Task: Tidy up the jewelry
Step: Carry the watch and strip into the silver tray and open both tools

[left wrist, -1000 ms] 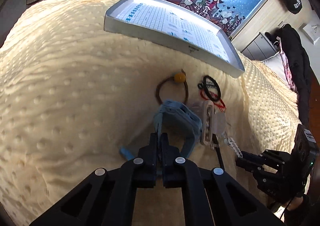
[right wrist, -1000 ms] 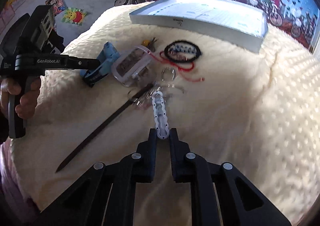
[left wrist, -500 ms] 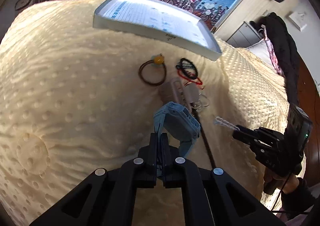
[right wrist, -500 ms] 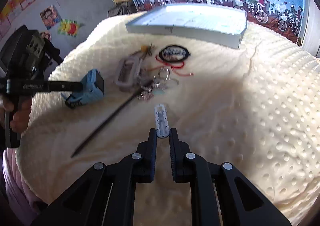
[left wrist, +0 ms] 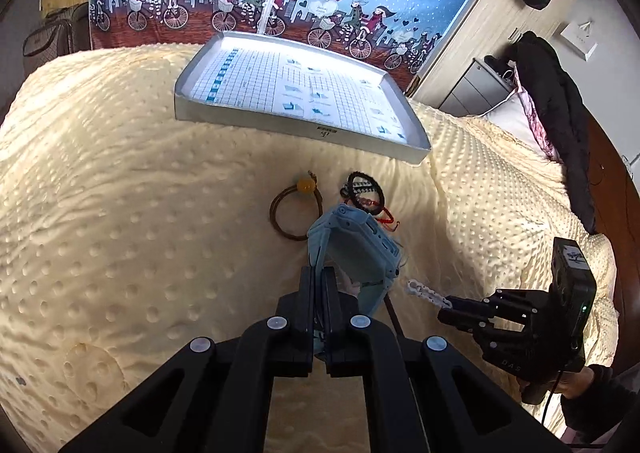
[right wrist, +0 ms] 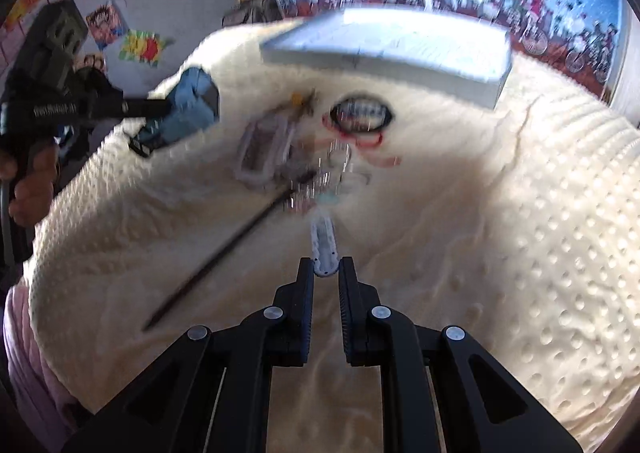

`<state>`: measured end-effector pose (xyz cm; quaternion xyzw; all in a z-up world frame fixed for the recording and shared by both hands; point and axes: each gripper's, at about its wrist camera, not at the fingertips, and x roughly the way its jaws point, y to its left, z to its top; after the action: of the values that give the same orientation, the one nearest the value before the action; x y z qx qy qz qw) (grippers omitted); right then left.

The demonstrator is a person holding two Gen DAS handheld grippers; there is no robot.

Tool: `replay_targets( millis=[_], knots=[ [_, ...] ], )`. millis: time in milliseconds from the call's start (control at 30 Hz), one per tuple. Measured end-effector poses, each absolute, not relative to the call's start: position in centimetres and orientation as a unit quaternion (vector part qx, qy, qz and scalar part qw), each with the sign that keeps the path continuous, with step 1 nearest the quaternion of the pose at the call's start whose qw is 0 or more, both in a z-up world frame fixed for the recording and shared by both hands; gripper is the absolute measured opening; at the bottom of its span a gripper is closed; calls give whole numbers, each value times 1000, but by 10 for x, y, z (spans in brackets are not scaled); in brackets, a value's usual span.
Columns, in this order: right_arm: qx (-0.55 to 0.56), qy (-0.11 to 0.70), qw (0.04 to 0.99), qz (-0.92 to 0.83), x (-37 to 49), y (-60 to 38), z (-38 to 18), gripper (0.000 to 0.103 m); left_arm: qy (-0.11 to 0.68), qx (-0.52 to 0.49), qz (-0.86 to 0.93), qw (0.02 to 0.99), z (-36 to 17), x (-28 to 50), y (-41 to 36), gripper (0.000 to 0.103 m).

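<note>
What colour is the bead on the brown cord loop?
Amber-orange bead at the top of the brown cord loop; clearest in the left wrist view.

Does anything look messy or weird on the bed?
Yes. The jewelry lies in a jumble on the blanket beside the tray, not in it. The black beaded bracelet sits on a red cord, and a long dark stick lies askew.
</note>
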<state>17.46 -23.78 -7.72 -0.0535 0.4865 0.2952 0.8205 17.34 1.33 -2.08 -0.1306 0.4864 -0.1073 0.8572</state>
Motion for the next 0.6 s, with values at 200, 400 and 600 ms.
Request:
replay_targets(
  millis=[200,400,600],
  knots=[
    [-62,495,819,282,183,-229,-93,15,512,-139,-98,842,-46,168,11,3],
    [-65,494,818,287,195,-219,-96,20,530,-144,-95,830,-62,166,8,3],
    [-41,477,826,298,198,-216,-91,12,520,-142,-101,836,-52,171,6,3]
  ],
)
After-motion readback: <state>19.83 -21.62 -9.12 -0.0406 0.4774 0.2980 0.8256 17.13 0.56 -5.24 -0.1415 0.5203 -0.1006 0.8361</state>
